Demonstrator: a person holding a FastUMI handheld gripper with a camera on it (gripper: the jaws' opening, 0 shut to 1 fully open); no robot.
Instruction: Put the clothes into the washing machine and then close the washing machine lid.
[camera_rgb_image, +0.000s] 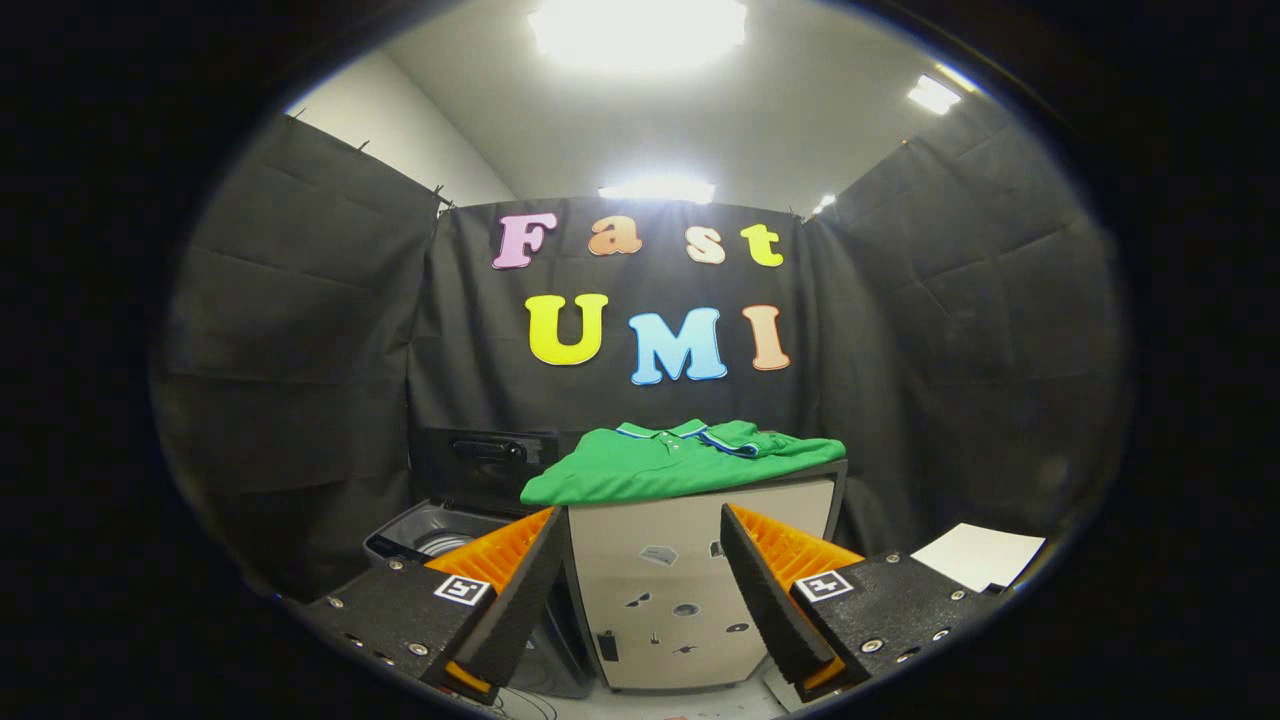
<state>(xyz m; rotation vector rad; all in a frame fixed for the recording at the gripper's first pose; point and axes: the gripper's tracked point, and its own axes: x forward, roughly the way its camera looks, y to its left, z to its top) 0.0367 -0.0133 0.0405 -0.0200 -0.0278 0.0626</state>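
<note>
Spread wide apart, the jaws of the gripper (640, 590) grasp nothing; its two fingers (520, 590) rise from the bottom of the frame with open air between them, and they touch nothing.

Black cloth walls (290, 350) close the booth on three sides, taking up most of the frame, with a pale ceiling (800, 130) and bright lights above.

Centre frame, beyond the fingers and showing through the gap between them, stands a pale cabinet (680, 590), upright, with small dark marks on its front.

Left of the cabinet and lower down sits the washer (420, 530), partly hidden behind the left finger. Its dark lid (485, 465) stands raised against the back wall, so the tub is open; a bit of the drum's rim shows inside.

On top of the cabinet, just right of the raised lid, lies the shirt (680, 462), green, folded, collar up, its near edge drooping a little over the cabinet's front left corner. It is well apart from the fingers.

Lower right of the frame, past the right finger, lies a white sheet (980, 555).
</note>
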